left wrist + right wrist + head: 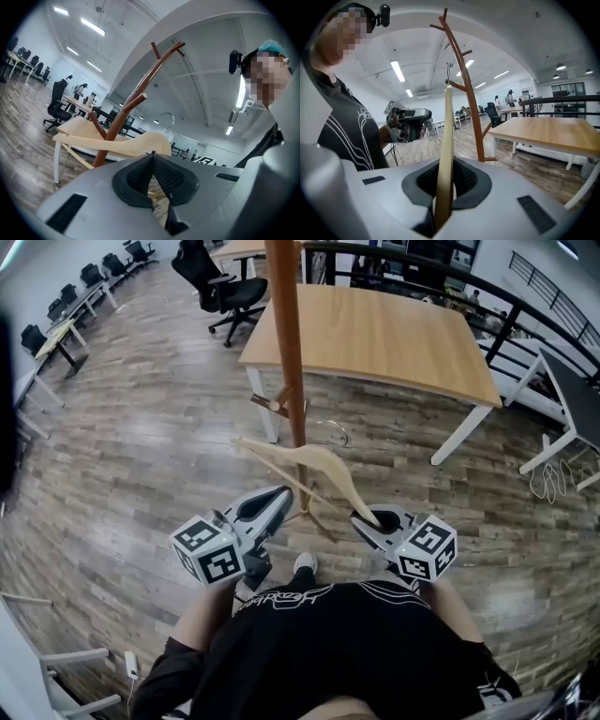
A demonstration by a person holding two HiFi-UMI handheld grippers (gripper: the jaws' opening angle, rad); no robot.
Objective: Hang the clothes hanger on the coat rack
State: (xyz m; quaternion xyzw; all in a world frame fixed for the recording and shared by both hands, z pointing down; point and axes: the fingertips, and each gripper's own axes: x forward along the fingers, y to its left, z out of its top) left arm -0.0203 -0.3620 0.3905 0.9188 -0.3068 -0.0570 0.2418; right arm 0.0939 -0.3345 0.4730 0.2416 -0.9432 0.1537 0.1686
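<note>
A pale wooden hanger (314,460) with a metal hook (337,432) hangs in the air just in front of the brown coat rack pole (291,362). My right gripper (373,518) is shut on the hanger's right end; in the right gripper view the hanger (446,140) rises edge-on from between the pads, with its hook (448,70) beside a branch of the rack (468,103). My left gripper (278,498) sits close under the hanger's lower bar. Its jaws (152,157) are shut with nothing clamped between them, and the hanger (117,145) and rack (131,108) lie beyond.
A wooden table (375,329) stands behind the rack, with a black office chair (220,287) to its left. Rows of desks line the far left, and a dark table (577,390) and railing stand at the right. My shoe (305,563) is near the rack's base.
</note>
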